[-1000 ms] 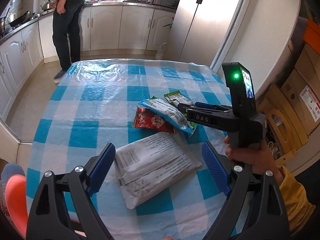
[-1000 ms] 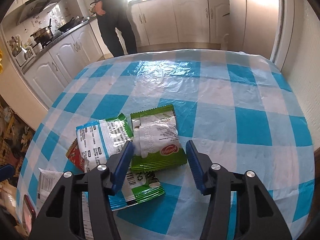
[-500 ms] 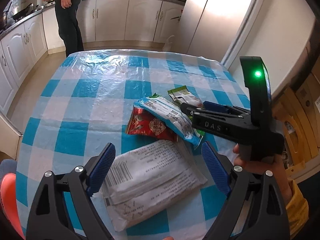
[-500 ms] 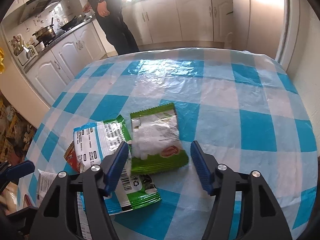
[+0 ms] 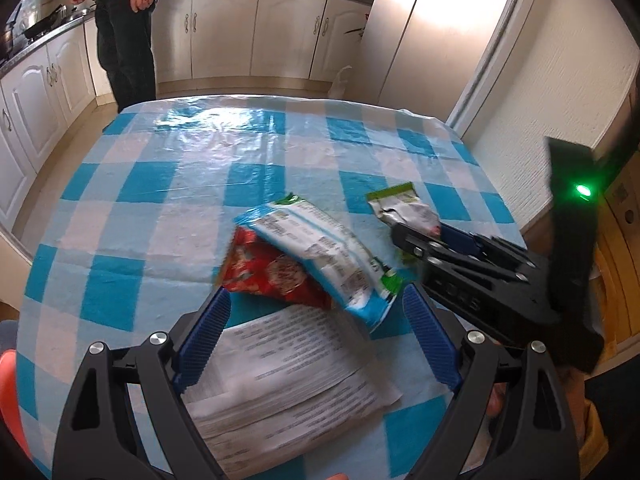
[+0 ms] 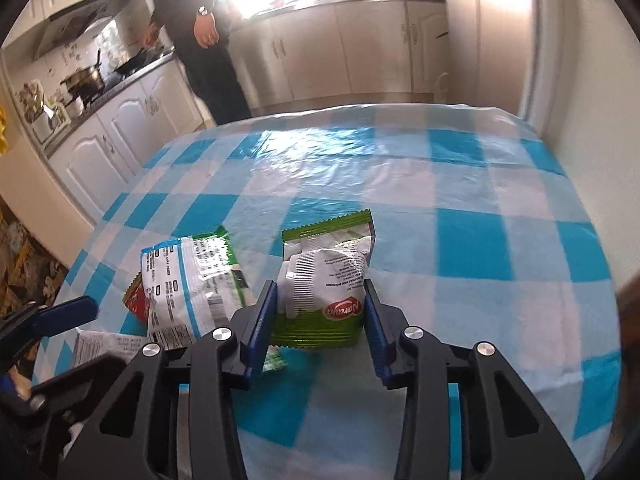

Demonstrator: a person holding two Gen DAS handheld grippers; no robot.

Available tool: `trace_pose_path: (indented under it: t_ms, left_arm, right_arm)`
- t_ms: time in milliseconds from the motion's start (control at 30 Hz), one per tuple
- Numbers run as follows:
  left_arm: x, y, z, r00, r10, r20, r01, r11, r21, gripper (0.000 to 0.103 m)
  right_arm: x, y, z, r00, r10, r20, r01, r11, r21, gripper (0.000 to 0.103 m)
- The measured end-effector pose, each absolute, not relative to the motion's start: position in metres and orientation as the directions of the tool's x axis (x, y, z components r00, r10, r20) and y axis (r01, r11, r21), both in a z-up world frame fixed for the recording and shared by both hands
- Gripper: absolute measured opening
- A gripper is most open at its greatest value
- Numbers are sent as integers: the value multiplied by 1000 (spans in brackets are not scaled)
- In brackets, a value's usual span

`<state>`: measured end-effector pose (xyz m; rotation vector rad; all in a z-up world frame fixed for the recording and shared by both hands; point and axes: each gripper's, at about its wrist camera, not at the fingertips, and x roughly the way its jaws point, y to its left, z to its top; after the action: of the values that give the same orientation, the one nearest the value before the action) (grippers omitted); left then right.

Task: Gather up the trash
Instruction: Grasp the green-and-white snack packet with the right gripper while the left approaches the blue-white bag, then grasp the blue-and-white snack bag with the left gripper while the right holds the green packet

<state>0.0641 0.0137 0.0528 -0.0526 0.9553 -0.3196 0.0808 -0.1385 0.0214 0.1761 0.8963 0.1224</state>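
Several wrappers lie on the blue-checked table (image 5: 160, 200). My right gripper (image 6: 320, 292) is shut on a green snack packet (image 6: 324, 264), both blue pads pressed against its sides; the same packet (image 5: 404, 208) shows ahead of that gripper (image 5: 404, 240) in the left wrist view. My left gripper (image 5: 316, 300) stands wide open above a white printed packet (image 5: 288, 384), its tips level with a red wrapper (image 5: 272, 272). A blue, white and green bag (image 5: 320, 248) lies over the red wrapper. In the right wrist view that bag (image 6: 188, 276) sits left of the held packet.
A person in dark clothes (image 5: 124, 32) stands at the kitchen counter beyond the table's far edge. White cabinets (image 5: 224, 36) line the back and left walls. A fridge (image 5: 432, 40) stands back right, and cardboard boxes (image 5: 624, 200) sit by the right wall.
The right gripper's jaws widened, slid forward around the green packet and closed on it. The left gripper moved forward over the white packet towards the red wrapper, still open.
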Motion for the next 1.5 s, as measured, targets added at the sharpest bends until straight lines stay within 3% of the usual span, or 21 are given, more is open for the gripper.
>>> trace_pose_path:
  t_ms: [233, 400, 567, 633, 667, 967, 1233, 1400, 1500]
  left_arm:
    - [84, -17, 40, 555, -165, -816, 189, 980, -70, 88]
    - [103, -46, 24, 577, 20, -816, 147, 981, 128, 88]
    - [112, -57, 14, 607, 118, -786, 109, 967, 230, 88]
    - [114, -58, 13, 617, 132, -776, 95, 966, 240, 85]
    - [113, -60, 13, 622, 138, -771, 94, 964, 248, 79]
    - [98, -49, 24, 615, 49, -787, 125, 979, 159, 60]
    - [61, -25, 35, 539, -153, -828, 211, 976, -43, 58]
    - [29, -21, 39, 519, -201, -831, 298, 954, -45, 59]
    - [17, -19, 39, 508, -219, -833, 337, 941, -42, 61]
  right_arm:
    - [44, -163, 31, 643, 146, -752, 29, 976, 215, 43]
    - [23, -178, 28, 648, 141, -749, 69, 968, 242, 43]
    - [8, -188, 29, 660, 152, -736, 85, 958, 274, 43]
    - [4, -191, 28, 663, 163, -731, 89, 952, 293, 43]
    - [2, -192, 27, 663, 169, -729, 88, 950, 300, 43]
    - [-6, -194, 20, 660, 210, -722, 87, 933, 350, 43]
    - [-17, -187, 21, 659, 239, -713, 61, 928, 368, 43]
    - [-25, -177, 19, 638, 239, -732, 39, 939, 340, 44]
    - [-29, -174, 17, 632, 218, -743, 48, 946, 319, 49]
